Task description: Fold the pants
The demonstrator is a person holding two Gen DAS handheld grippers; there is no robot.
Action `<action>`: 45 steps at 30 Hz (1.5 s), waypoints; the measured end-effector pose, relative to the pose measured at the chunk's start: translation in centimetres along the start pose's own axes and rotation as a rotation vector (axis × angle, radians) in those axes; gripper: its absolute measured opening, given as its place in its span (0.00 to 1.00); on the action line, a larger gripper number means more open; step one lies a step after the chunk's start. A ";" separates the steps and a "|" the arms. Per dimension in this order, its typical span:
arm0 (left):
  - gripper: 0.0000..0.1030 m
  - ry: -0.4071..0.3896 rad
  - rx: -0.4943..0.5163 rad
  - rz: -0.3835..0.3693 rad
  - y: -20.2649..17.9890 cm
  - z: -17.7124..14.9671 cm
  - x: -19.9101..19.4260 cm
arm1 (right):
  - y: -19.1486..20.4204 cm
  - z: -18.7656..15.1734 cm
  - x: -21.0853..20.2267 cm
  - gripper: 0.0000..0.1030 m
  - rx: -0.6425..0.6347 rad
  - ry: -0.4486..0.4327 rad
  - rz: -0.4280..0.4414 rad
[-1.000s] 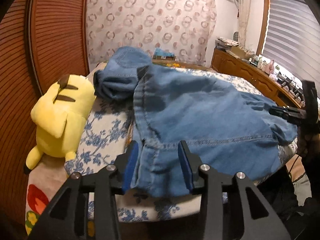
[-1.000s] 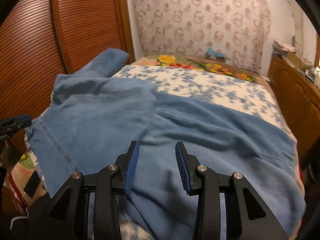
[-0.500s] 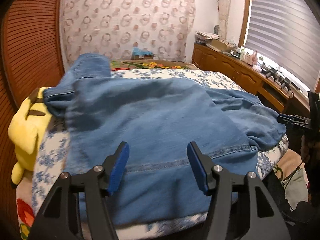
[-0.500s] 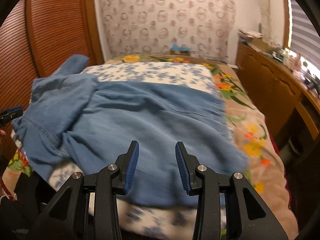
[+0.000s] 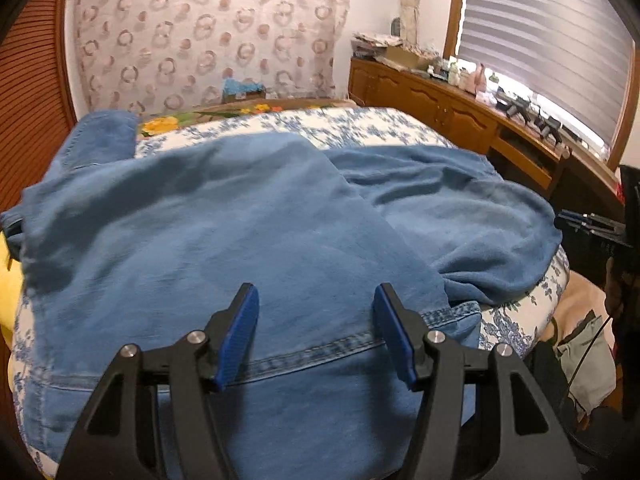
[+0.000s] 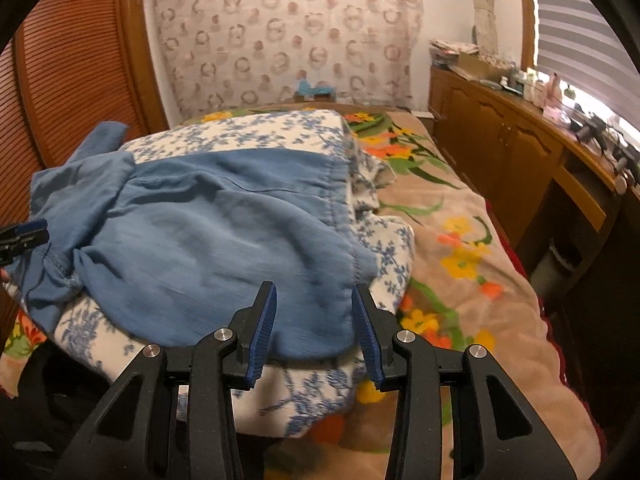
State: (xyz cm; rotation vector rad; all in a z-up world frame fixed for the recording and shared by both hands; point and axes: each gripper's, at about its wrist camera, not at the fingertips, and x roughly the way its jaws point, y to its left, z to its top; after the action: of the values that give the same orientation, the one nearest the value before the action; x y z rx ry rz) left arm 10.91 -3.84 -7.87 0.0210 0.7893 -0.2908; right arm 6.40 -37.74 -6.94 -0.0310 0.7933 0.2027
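Note:
Blue denim pants (image 5: 224, 240) lie spread and rumpled across a blue-flowered white quilt (image 5: 360, 128) on the bed. In the left wrist view my left gripper (image 5: 316, 336) is open and empty, hovering over the stitched hem near the front edge. In the right wrist view the pants (image 6: 192, 232) lie heaped, and my right gripper (image 6: 314, 320) is open and empty just above their near edge. The right gripper's tips (image 5: 588, 222) show at the right edge of the left view; the left gripper's tip (image 6: 24, 234) shows at the left edge of the right view.
A wooden slatted wardrobe (image 6: 72, 60) stands left of the bed. A wooden sideboard (image 6: 520, 136) with small items runs under the blinds on the right. A floral blanket (image 6: 460, 240) covers the bed's right side. A yellow plush (image 5: 6, 276) peeks out at the left.
Both grippers have swung to the right along the bed. The left gripper's jaws have opened wider and moved off the pants' left hem. The yellow plush has slid almost out of view.

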 end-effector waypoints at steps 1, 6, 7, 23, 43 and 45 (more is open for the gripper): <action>0.58 0.006 0.003 0.000 -0.2 0.0 0.3 | -0.2 -0.1 0.0 0.39 0.005 -0.001 -0.002; 0.58 0.011 -0.001 0.010 -1.0 -0.2 0.8 | -1.0 -0.5 0.2 0.41 0.021 0.004 -0.009; 0.58 0.012 -0.005 0.015 -1.0 -0.2 0.9 | -1.2 -0.6 0.3 0.42 0.025 0.009 -0.008; 0.58 0.000 -0.005 0.007 -2.1 0.2 1.0 | -0.8 -1.5 1.9 0.42 0.053 0.044 0.014; 0.58 -0.024 -0.012 0.012 -1.4 -0.3 -0.2 | 0.2 1.5 -1.2 0.12 0.041 -0.097 0.074; 0.58 -0.026 -0.014 0.012 -1.0 -0.5 -0.5 | 1.0 2.3 -1.7 0.12 0.032 -0.115 0.104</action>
State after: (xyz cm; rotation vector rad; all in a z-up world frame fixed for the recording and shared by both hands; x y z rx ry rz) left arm 9.94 -4.63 -7.74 0.0091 0.7646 -0.2735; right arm 6.68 -36.79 -4.02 0.0518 0.6837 0.2878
